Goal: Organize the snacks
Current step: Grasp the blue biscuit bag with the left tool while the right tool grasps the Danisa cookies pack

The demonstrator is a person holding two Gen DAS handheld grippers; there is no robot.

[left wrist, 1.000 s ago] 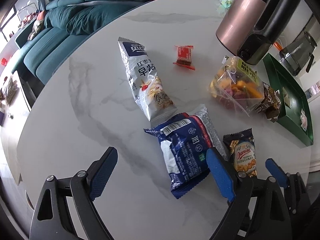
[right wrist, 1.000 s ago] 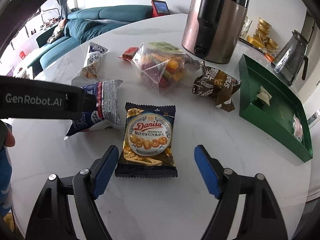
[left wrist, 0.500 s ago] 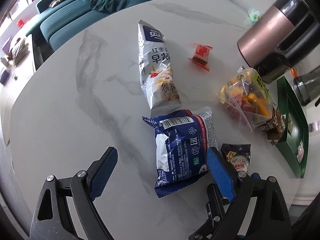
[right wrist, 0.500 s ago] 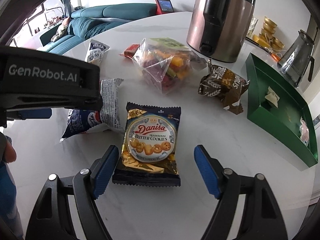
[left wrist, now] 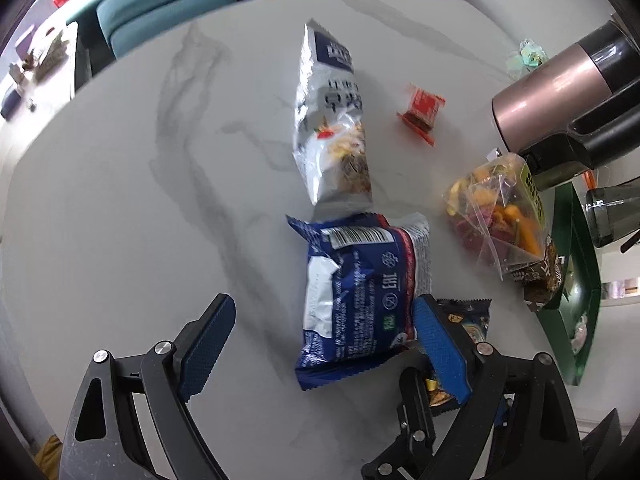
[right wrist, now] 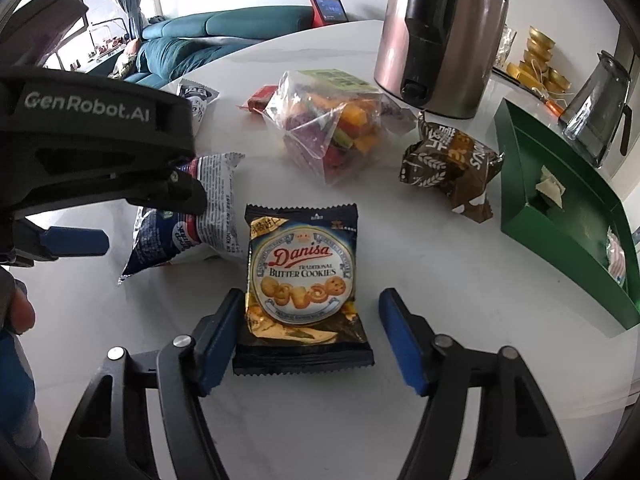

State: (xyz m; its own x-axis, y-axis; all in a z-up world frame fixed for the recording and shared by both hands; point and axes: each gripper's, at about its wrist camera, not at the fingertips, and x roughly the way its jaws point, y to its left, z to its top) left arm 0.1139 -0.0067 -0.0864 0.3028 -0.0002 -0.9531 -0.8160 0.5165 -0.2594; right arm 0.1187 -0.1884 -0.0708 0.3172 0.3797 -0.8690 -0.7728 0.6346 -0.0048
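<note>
1. Cookie packet (right wrist: 303, 280), flat on the marble table (right wrist: 440, 280), long axis running away from the camera, print upright: "Danisa Traditional Butter Cookies".
2. Right gripper (right wrist: 306, 338), steeply downward; jaws just closing, straddling the packet's near end, the right pad clear of it.
3. Left gripper (left wrist: 324, 350), steeply downward, jaws apart over the blue packet (left wrist: 360, 296); housing reads "GenRobot.AI".

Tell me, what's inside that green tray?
The green tray holds a small pale packet near its middle and a pinkish wrapped item at its near end. The tray's wall hides the rest of its floor.

Dark-blue cookie pack (right wrist: 303, 280) (gold trim), green tray (right wrist: 560, 216), grey-veined white table (left wrist: 120, 200).
</note>
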